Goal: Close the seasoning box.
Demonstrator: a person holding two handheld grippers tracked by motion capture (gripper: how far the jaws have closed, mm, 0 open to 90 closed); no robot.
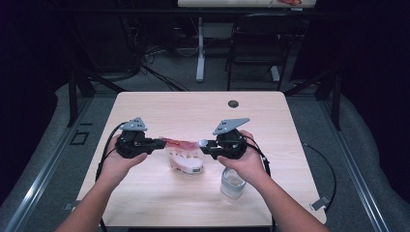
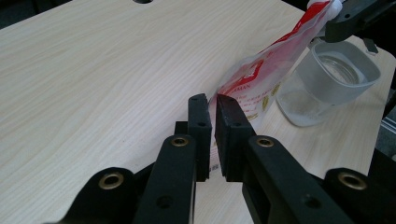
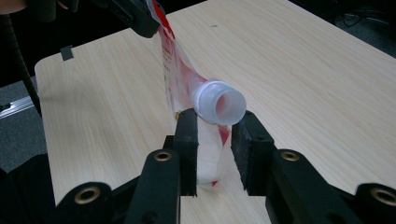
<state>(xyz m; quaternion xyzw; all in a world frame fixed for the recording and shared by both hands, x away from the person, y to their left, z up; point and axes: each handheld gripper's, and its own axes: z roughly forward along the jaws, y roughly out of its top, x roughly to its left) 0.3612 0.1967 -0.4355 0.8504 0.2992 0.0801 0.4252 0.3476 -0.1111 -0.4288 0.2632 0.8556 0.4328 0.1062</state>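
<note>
A red and white pouch (image 1: 183, 157) with a white screw spout (image 3: 222, 100) hangs stretched between my two grippers, just above the wooden table (image 1: 193, 108). My left gripper (image 1: 162, 142) is shut on the pouch's left edge; in the left gripper view its jaws (image 2: 212, 100) pinch the thin film (image 2: 261, 79). My right gripper (image 1: 205, 145) holds the spout end, its jaws (image 3: 215, 119) pressed on either side of the pouch just under the spout. A clear empty cup (image 1: 232, 182) stands on the table below my right hand.
The cup (image 2: 336, 79) sits close to the table's near right edge. A round cable hole (image 1: 233, 103) is at the far side of the table. A dark chair (image 1: 258, 43) and a desk leg (image 1: 200, 53) stand beyond the table.
</note>
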